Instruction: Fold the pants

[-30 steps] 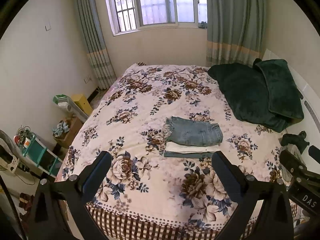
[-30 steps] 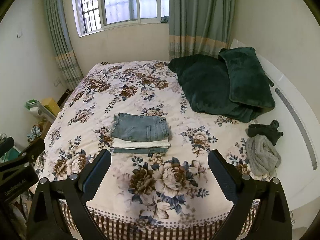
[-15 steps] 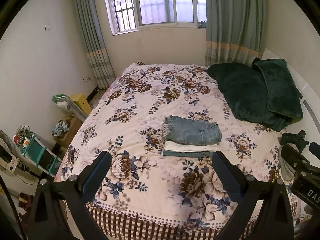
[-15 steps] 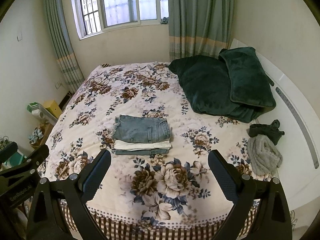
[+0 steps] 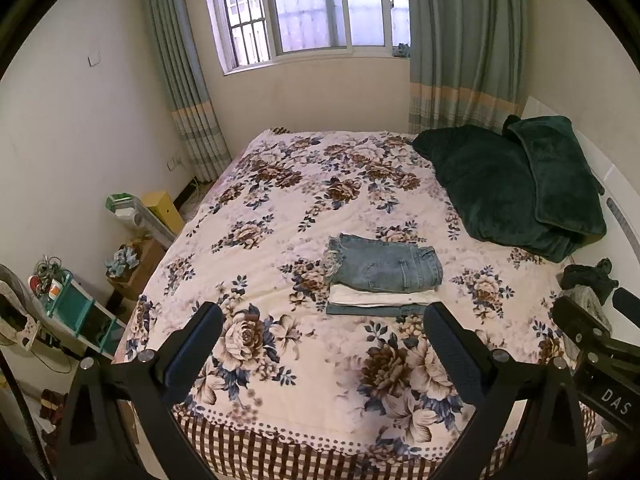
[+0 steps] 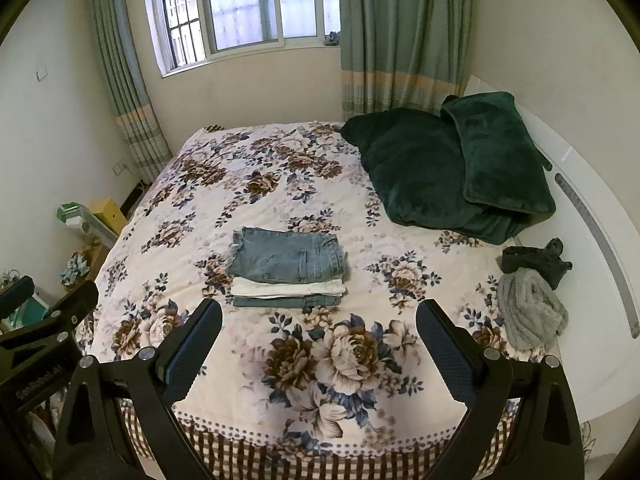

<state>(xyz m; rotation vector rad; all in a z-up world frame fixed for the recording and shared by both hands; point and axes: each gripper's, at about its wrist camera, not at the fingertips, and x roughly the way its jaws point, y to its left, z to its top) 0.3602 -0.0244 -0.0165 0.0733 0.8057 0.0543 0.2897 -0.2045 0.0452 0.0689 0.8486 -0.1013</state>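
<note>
A stack of folded pants (image 5: 384, 276) lies in the middle of the floral bedspread (image 5: 312, 208): light blue jeans on top, a white pair under them, a darker blue pair at the bottom. The stack also shows in the right wrist view (image 6: 287, 267). My left gripper (image 5: 320, 344) is open and empty, held above the foot of the bed, short of the stack. My right gripper (image 6: 318, 344) is open and empty too, at about the same distance from the stack. Each gripper's body shows at the edge of the other's view.
Dark green pillows (image 6: 452, 164) lie at the right by the white headboard (image 6: 592, 216). A rolled grey garment (image 6: 528, 312) and a dark garment (image 6: 536, 260) lie at the bed's right edge. Boxes and a teal shelf (image 5: 76, 312) stand on the floor at left.
Both grippers have drawn back a little from the bed, so the stack looks slightly smaller and farther. The jaws stay open and the stack has not moved.
</note>
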